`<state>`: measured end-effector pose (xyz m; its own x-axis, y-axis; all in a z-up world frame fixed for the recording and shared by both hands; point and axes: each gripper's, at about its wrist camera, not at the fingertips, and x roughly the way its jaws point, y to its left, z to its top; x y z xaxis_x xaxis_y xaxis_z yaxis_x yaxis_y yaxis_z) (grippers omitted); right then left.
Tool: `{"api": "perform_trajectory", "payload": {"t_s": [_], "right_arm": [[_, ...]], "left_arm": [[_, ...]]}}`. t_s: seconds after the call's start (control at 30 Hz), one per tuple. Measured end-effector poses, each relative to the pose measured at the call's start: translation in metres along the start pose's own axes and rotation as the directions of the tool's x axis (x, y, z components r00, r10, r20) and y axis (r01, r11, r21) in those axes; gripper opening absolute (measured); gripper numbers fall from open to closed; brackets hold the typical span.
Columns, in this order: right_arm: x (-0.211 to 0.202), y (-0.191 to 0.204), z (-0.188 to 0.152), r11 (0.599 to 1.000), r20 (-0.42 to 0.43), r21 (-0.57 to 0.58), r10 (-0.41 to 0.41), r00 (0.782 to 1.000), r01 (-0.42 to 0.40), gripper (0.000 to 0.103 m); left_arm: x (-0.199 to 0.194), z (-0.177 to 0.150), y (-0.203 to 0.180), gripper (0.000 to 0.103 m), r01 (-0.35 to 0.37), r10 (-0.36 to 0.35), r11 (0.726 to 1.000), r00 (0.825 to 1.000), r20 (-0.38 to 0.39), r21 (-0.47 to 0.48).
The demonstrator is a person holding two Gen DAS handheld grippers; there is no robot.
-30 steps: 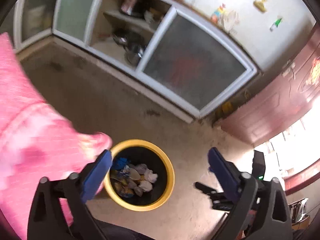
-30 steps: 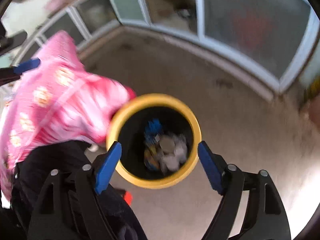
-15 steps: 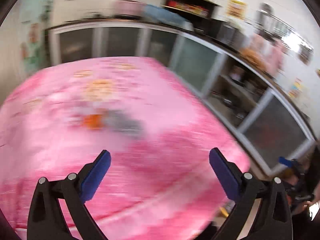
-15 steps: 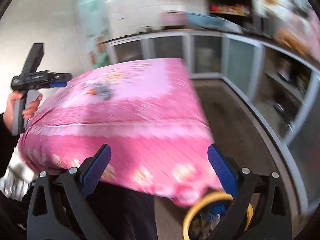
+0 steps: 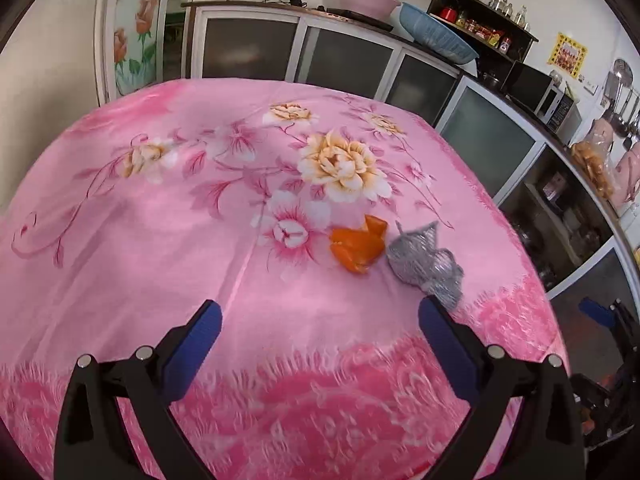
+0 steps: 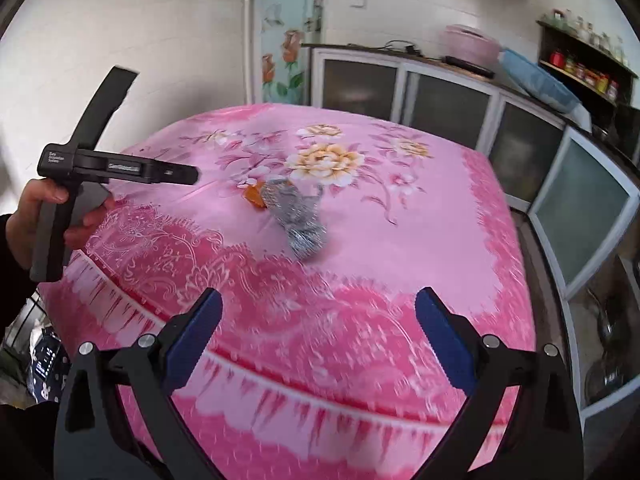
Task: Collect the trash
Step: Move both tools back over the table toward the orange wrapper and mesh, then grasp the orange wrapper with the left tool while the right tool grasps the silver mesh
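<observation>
At six o'clock in each wrist view the blue-padded jaws fill the foreground: the left gripper (image 5: 320,344) stands wide apart with only cloth showing between its pads, and the right gripper (image 6: 318,330) is likewise spread to its widest and holds nothing. Beyond them lies the table (image 5: 120,240) under a pink flowered cloth. In the left view, toward one o'clock from the jaws, an orange scrap (image 5: 357,245) rests on the cloth, and a crumpled silver wrapper (image 5: 424,262) lies just beside it on the right, apparently touching. In the right view the same pair sits at about twelve o'clock, the wrapper (image 6: 298,210) nearer and the scrap (image 6: 254,195) half hidden behind it. At nine o'clock in that view a hand (image 6: 44,216) holds the left tool over the table's edge. Cabinets (image 5: 344,60) with frosted doors and basins on top run along the far wall from twelve to three o'clock. Judging by the two pieces left on the cloth, the collecting is unfinished: both must be picked up and carried off, and no bin shows in either view now. A second ago both cameras looked down at a yellow bin on the floor, already holding wrappers; since then both grippers have swung up and round to face the table, and the right jaws have opened a little further.
</observation>
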<state>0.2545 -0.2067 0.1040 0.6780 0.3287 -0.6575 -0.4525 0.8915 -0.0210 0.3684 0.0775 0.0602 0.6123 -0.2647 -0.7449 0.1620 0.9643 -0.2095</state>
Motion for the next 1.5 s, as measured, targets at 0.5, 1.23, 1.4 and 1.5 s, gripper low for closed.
{"api": "perform_trajectory", "payload": {"t_s": [0.5, 1.23, 1.4, 1.5], "right_arm": [[0.074, -0.01, 0.032, 0.986, -0.1, -0.066, 0.148, 0.984, -0.155, 0.093], [0.138, -0.01, 0.048, 0.932, -0.233, -0.141, 0.297, 0.926, -0.335, 0.092], [0.142, -0.009, 0.049, 0.929, -0.237, -0.156, 0.295, 0.926, -0.336, 0.092], [0.142, -0.009, 0.05, 0.927, -0.236, -0.158, 0.299, 0.925, -0.34, 0.092]], "left_arm": [[0.046, 0.03, -0.036, 0.095, 0.097, -0.03, 0.743, 0.993, -0.112, 0.662], [0.066, 0.038, -0.06, 0.095, 0.189, -0.115, 0.529, 0.982, -0.15, 0.827], [0.062, 0.04, -0.063, 0.095, 0.183, -0.12, 0.508, 0.983, -0.141, 0.842], [0.056, 0.038, -0.06, 0.095, 0.197, -0.139, 0.493, 0.979, -0.147, 0.847]]}}
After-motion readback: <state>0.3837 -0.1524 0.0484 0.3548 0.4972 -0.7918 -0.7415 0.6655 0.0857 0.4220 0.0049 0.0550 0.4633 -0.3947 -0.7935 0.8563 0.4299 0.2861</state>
